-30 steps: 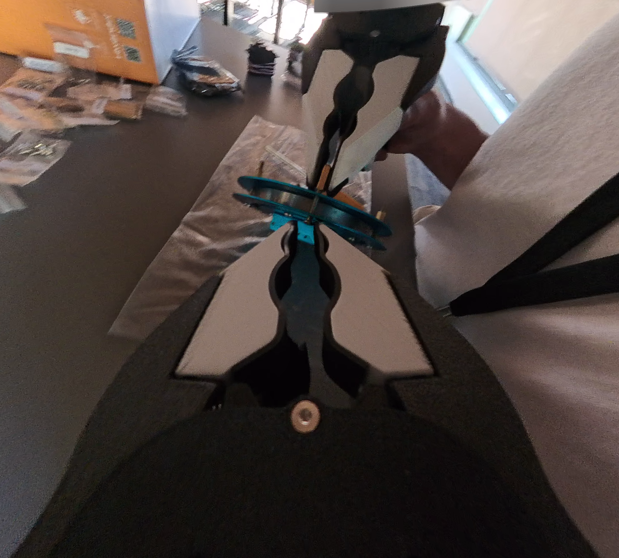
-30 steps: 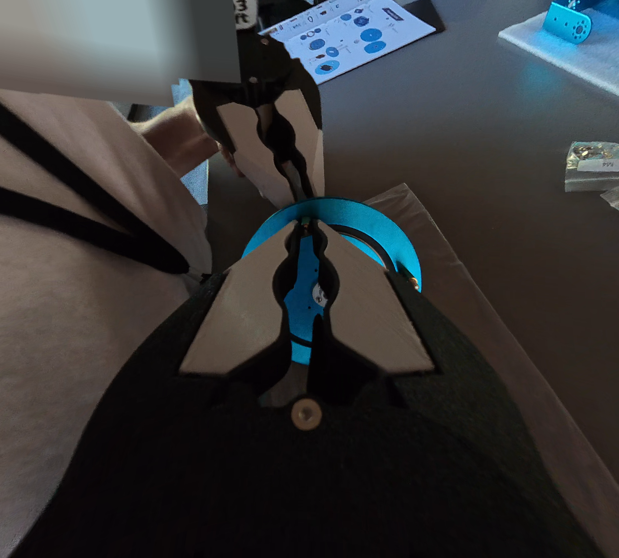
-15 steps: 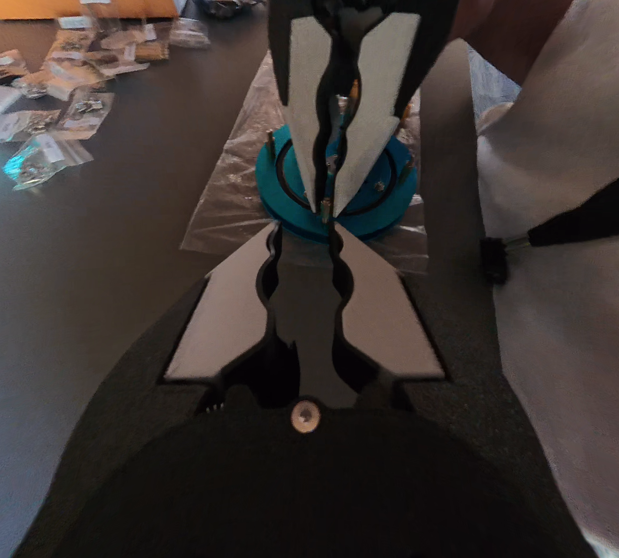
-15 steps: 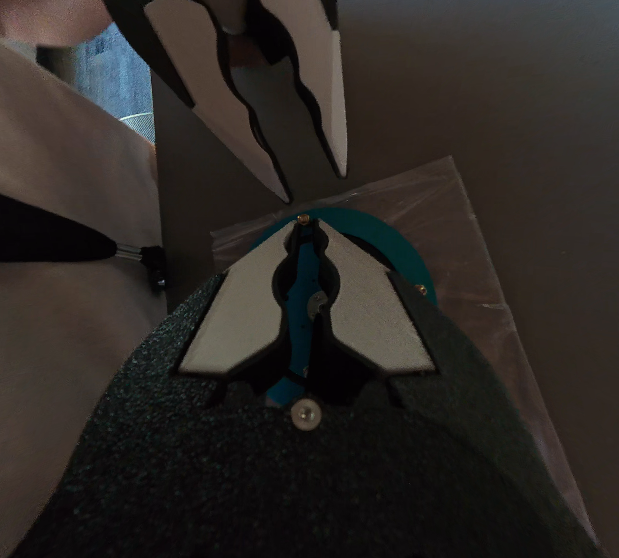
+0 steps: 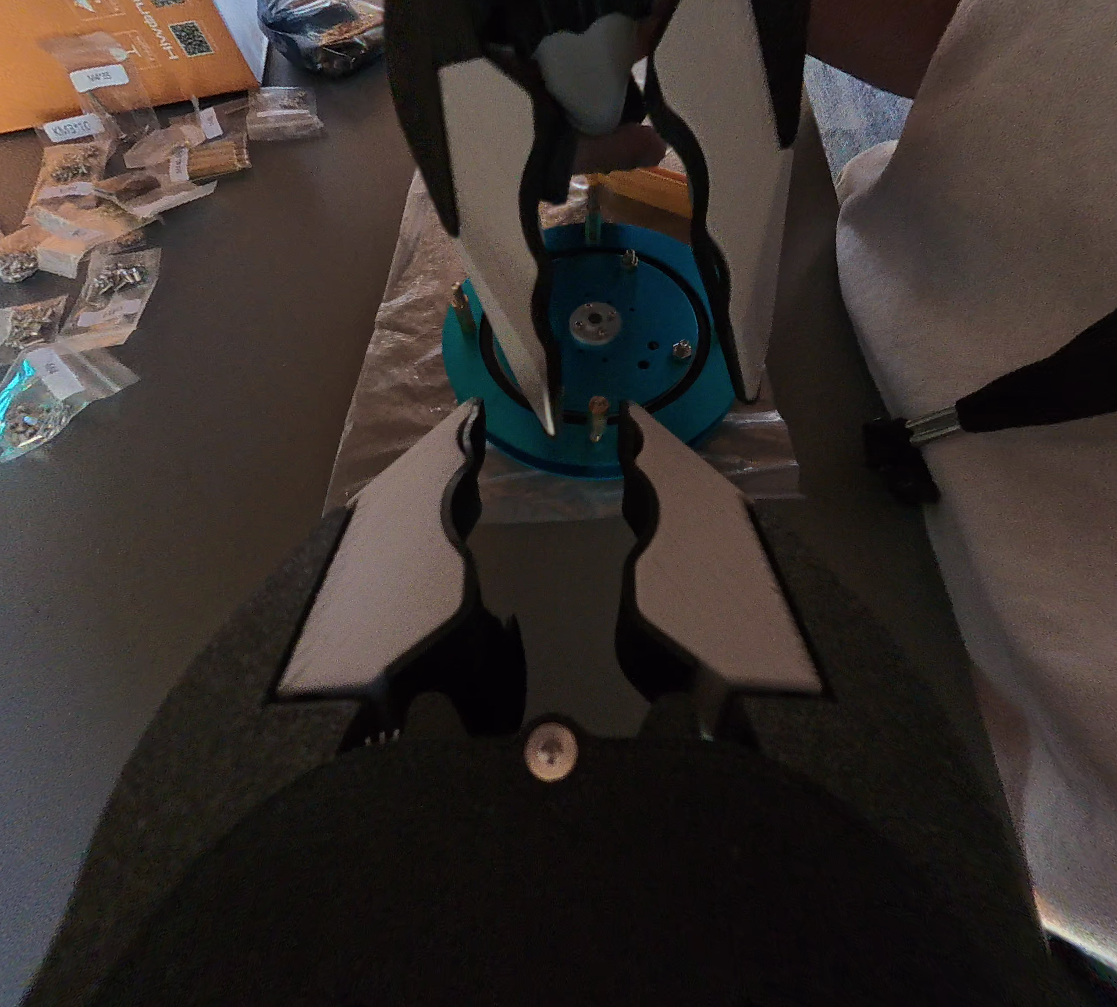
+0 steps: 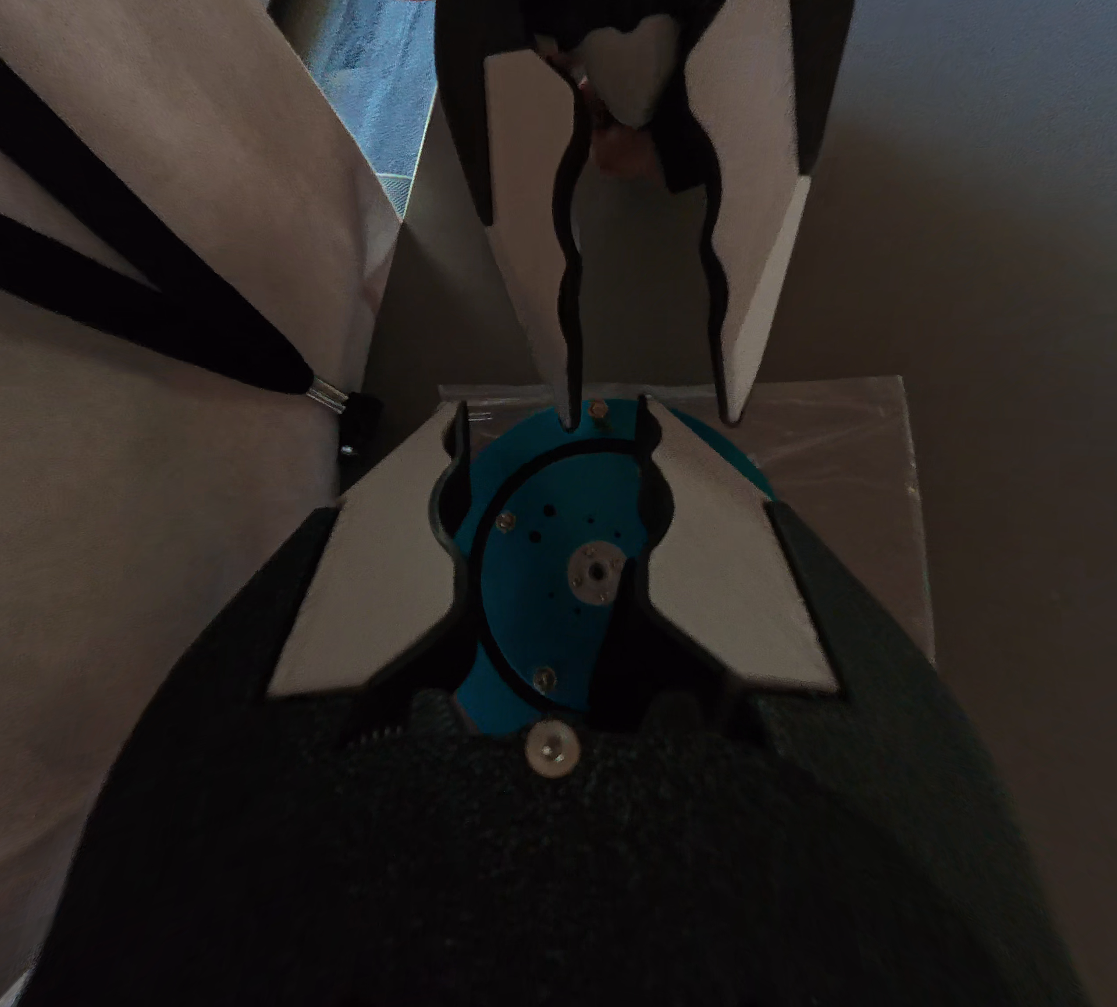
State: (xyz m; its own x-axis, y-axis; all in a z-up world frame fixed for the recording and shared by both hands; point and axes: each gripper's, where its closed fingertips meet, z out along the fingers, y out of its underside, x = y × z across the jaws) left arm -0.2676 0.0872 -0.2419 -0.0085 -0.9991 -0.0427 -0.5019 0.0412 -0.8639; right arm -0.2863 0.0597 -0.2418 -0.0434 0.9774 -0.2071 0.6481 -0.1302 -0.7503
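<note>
A round blue metal disc (image 5: 641, 313) with a silver hub lies flat on a clear plastic bag (image 5: 411, 373). Several brass standoffs stand on it, one (image 5: 597, 416) at its near rim. My left gripper (image 5: 551, 407) is open and empty, its tips at the disc's near edge on either side of that standoff. My right gripper (image 5: 648, 413) comes from the far side, open and empty, tips down over the disc. In the right wrist view my right gripper (image 6: 553, 407) hangs open above the disc (image 6: 532, 585). The left gripper (image 6: 650, 419) faces it, beside the standoff (image 6: 598, 411).
An orange box (image 5: 109, 11), several small bags of hardware (image 5: 90, 228) and a dark bag (image 5: 326, 29) lie at the left on the dark table. A person's light-clothed body with a black strap (image 5: 1027, 398) is close on the right. The plastic bag also shows in the right wrist view (image 6: 846, 464). Between my left fingertips and the disc (image 6: 532, 585) there is roughly 5 cm.
Both grippers have opened. The left let go of the disc's edge and the right let go of a brass standoff. The disc, held up and tilted earlier, now lies flat on the bag.
</note>
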